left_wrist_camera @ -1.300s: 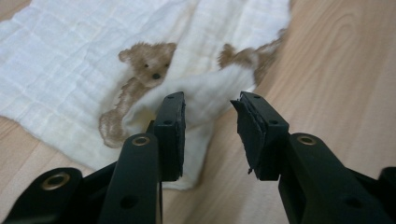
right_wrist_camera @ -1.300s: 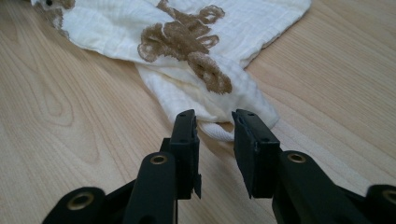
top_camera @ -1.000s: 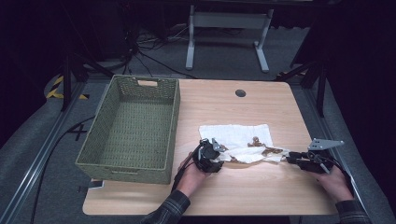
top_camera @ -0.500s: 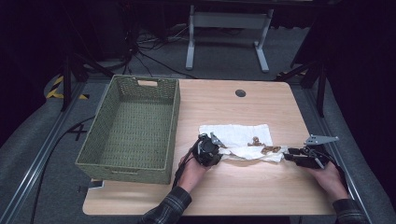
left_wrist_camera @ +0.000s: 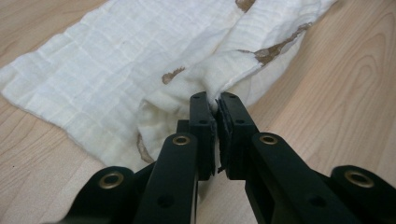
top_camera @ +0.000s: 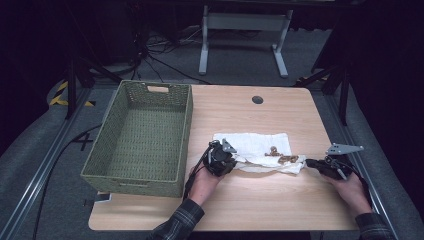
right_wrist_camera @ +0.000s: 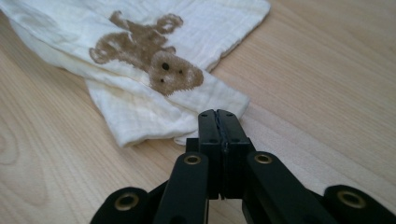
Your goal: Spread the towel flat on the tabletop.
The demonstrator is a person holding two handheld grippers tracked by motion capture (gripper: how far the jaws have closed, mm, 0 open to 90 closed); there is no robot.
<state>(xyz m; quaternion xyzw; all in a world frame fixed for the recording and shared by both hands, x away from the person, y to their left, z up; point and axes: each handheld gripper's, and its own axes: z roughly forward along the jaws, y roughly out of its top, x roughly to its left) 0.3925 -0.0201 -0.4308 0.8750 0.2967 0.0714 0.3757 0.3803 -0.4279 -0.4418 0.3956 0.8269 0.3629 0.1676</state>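
My left gripper (top_camera: 226, 161) sits at the near left end of the white cloth (top_camera: 260, 150), which lies partly folded on the wooden table (top_camera: 280, 210) just right of the green woven basket (top_camera: 145, 135). In the left gripper view the jaws have just been closing and now pinch a raised fold of the cloth (left_wrist_camera: 140, 70) between the pads: a thin ridge of fabric shows in the narrow slit between them, so I read this one as clamped on the cloth. My right gripper (top_camera: 312, 163) lies at the cloth's near right corner. In the right gripper view its jaws have also just been closing and now stand pressed flat together, tips right at the corner edge of the cloth (right_wrist_camera: 140, 98); I cannot tell whether any fabric is caught between them, since the corner seems to end just at the tips. Both hands rest low on the table, the left hand (top_camera: 202, 182) behind its gripper, the right hand (top_camera: 350, 192) likewise. No brand, label or readable writing anywhere. The cloth carries a brown teddy-bear print (right_wrist_camera: 149, 51), with further brown patches (left_wrist_camera: 266, 51) showing through on the folded part.
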